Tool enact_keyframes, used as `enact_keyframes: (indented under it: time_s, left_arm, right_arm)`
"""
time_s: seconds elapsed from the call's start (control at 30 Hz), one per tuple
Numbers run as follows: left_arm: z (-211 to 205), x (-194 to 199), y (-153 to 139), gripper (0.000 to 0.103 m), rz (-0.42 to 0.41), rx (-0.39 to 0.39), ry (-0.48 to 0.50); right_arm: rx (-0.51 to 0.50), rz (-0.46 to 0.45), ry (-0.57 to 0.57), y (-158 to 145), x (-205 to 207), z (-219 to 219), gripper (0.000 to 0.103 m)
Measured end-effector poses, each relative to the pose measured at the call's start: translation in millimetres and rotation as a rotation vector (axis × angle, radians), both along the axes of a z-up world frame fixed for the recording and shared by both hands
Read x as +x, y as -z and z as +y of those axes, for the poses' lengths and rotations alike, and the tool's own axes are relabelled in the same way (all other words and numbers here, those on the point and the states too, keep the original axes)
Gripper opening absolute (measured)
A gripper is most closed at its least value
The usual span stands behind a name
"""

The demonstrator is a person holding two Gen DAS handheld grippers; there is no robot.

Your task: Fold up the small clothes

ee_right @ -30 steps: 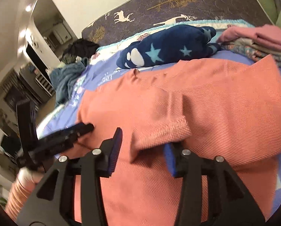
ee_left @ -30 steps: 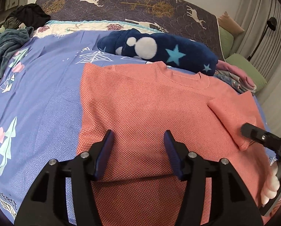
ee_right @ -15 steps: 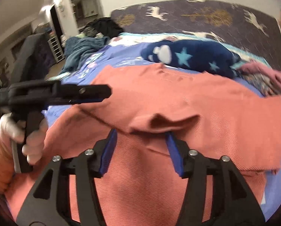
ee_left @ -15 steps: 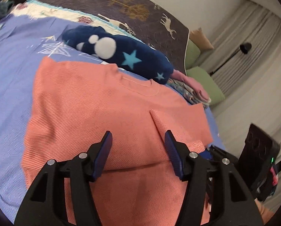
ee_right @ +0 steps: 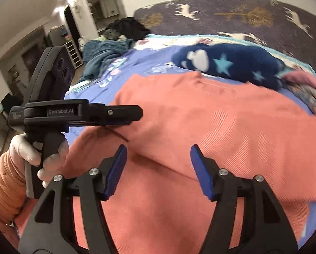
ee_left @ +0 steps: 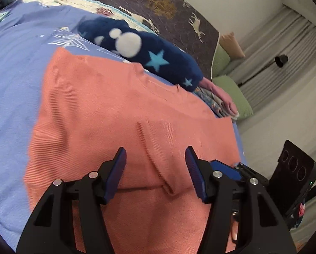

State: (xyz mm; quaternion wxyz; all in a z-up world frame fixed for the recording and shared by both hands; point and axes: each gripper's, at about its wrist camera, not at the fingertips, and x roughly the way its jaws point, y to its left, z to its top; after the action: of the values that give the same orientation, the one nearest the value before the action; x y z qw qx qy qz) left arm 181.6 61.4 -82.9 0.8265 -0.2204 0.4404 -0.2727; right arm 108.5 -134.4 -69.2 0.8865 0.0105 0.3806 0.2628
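Two grippers: both hang over a salmon shirt (ee_left: 107, 114) spread flat on a bed with a blue sheet (ee_left: 14, 67).
Shirt: it lies front-up across the sheet, its collar toward the headboard (ee_left: 179, 17); one sleeve (ee_left: 179, 139) is folded inward over the body, its edge running as a dark crease between the left gripper's fingers.
Left gripper (ee_left: 155, 173): fingers spread apart above the shirt's lower body, nothing pinched; the blue pads (ee_left: 115, 173) stand clear of the cloth as far as the view shows.
Right gripper (ee_right: 158, 169): its jaws have just been opening; fingers spread wide, with a raised fold of shirt lying ahead of and between them, not clamped.
Left gripper from the right wrist view: it shows side-on at the shirt's left edge (ee_right: 107, 114), held by a pale-gloved hand (ee_right: 41, 154) with an orange quilted sleeve (ee_right: 3, 188); whether its tip touches the cloth I cannot tell.
Right gripper from the left wrist view: its black body with a blue pad sits just beside the shirt's right edge (ee_left: 232, 169).
Beyond the collar: a dark blue fleece (ee_left: 149, 57) with stars and white dots lies just behind the shirt.
Right of the fleece: a small stack of folded clothes (ee_left: 219, 97), pink on top.
Far corner: a teal blanket (ee_right: 103, 57) heaped on the bed.
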Motion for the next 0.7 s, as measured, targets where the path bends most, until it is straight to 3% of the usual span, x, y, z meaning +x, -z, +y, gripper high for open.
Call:
enact_keyframes:
  time_s: [0.13, 0.2, 0.23, 0.27, 0.37, 0.43, 0.53, 0.63, 0.7]
  left_arm:
    - [-20, 7, -1, 0.056, -0.007, 0.064, 0.026]
    - [-32, 9, -1, 0.035, -0.004, 0.083, 0.064]
    - [-38, 10, 0, 0.01, 0.004, 0.081, 0.091]
    - [-45, 10, 1, 0.007, 0.01, 0.069, 0.117]
    - [-55, 2, -18, 0.006, -0.066, 0.094, 0.123]
    - [-54, -4, -50, 0.006, -0.144, 0.062, 0.121]
    - [-41, -16, -107, 0.006, -0.28, 0.026, 0.093]
    - [-20, -26, -147, 0.006, -0.388, 0.046, 0.046]
    - [-7, -27, -154, 0.006, -0.409, 0.097, 0.01]
  right_arm:
    - [-0.013, -0.012, 0.093, -8, -18, -40, 0.067]
    - [-0.008, -0.022, 0.153, -9, -25, -60, 0.069]
    - [-0.003, -0.025, 0.188, -11, -29, -72, 0.069]
    - [0.002, -0.027, 0.219, -11, -31, -82, 0.07]
    - [0.008, -0.036, 0.334, -13, -41, -116, 0.07]
    - [-0.015, -0.032, 0.406, -11, -44, -136, 0.07]
    - [-0.138, -0.004, 0.544, -4, -46, -160, 0.072]
    - [-0.207, 0.047, 0.585, 10, -42, -167, 0.073]
    - [-0.209, 0.072, 0.586, 16, -39, -165, 0.073]
